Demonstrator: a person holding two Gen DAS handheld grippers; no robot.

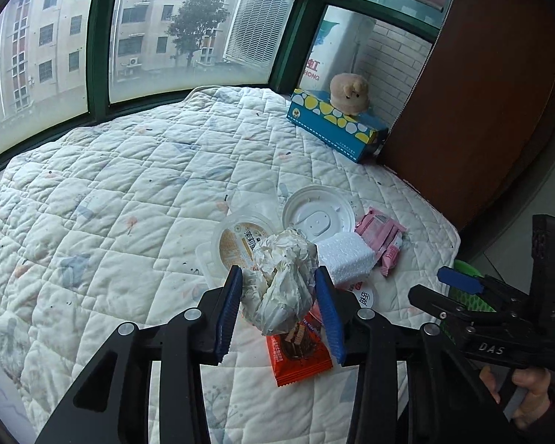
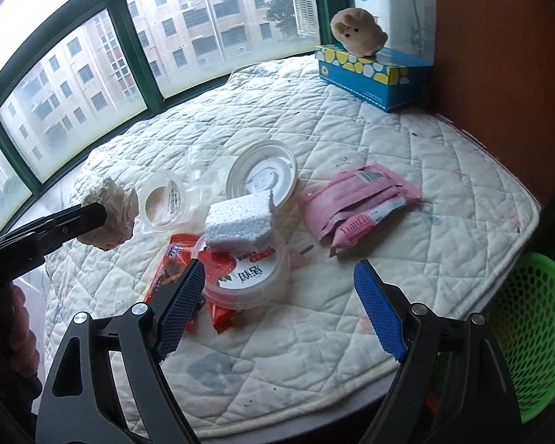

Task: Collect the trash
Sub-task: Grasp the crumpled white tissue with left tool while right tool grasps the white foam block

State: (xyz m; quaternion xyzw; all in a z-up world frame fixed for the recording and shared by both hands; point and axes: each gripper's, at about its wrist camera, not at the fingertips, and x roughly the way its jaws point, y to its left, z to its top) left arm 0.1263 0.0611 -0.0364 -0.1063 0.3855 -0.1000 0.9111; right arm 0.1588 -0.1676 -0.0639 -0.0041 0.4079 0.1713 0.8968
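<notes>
My left gripper [image 1: 279,286] is shut on a crumpled white paper wad [image 1: 283,277] and holds it above the quilt; the wad also shows in the right wrist view [image 2: 109,211]. My right gripper [image 2: 279,286] is open and empty, just in front of a round red-labelled cup [image 2: 249,277] with a white foam block [image 2: 238,227] on top. An orange snack wrapper [image 2: 174,262] lies under the cup and shows below the wad [image 1: 299,351]. A white lid [image 2: 262,175], a clear tub [image 2: 162,199] and pink packets [image 2: 359,203] lie behind.
A green mesh basket [image 2: 525,333] stands off the quilt's right edge. A blue tissue box [image 2: 373,72] with a plush toy [image 2: 359,31] sits at the back right beside a brown cabinet [image 1: 481,92]. Windows run along the back.
</notes>
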